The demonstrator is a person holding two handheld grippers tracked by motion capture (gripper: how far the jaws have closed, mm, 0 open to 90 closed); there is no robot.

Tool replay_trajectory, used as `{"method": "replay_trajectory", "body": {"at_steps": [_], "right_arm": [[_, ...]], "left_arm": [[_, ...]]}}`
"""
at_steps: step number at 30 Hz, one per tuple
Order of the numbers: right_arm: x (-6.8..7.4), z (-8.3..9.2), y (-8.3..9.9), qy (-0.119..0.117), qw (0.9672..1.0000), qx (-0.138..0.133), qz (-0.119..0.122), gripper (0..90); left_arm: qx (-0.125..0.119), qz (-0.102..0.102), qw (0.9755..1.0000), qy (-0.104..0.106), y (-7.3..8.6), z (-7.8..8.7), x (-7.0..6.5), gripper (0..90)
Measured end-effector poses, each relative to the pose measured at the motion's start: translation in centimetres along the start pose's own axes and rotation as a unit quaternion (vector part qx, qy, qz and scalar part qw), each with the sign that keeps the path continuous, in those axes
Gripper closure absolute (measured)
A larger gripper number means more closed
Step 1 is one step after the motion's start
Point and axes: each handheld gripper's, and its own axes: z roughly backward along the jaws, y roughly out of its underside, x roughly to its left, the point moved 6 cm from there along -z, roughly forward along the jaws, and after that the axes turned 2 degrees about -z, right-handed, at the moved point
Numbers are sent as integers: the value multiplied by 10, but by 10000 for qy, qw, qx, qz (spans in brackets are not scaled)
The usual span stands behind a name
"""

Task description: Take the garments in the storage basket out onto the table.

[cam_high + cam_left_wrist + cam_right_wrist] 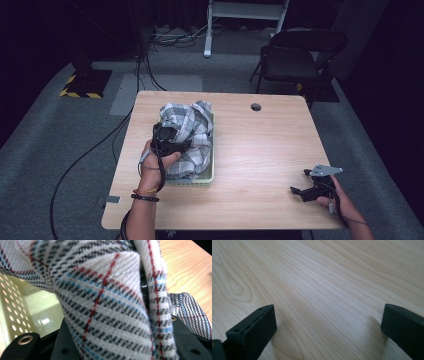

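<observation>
1. My right tool [300,191] rests low on the near right of the surface [260,150], jaws spread wide with bare wood between them, grasping nothing.
2. My left tool [167,137] is over the basket [210,175] on the left half of the surface, clenched on a fold of the checked cloth [190,135]; in the left gripper view the weave [105,310] bunches right between the jaws.
3. The cloth sits heaped in the pale perforated basket, spilling a little over its rim, with one part drawn up where I hold it.
4. I judge the cloth light, soft and limp: it will sag and drape rather than keep a shape, and it could drag the light basket along if a fold catches the rim.
5. A thick gathered fold near the top of the heap seems the best hold; a single thin layer might slip out.
6. Farther off stands a dark chair [295,55] on the grey floor.
</observation>
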Motion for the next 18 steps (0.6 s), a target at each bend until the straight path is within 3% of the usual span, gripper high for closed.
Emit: {"method": "replay_trajectory", "body": {"at_steps": [18], "right_arm": [[0, 0, 0, -1, 10000, 0, -1, 0]], "left_arm": [[-217, -277, 9993, 115, -11, 13, -22, 557]]}}
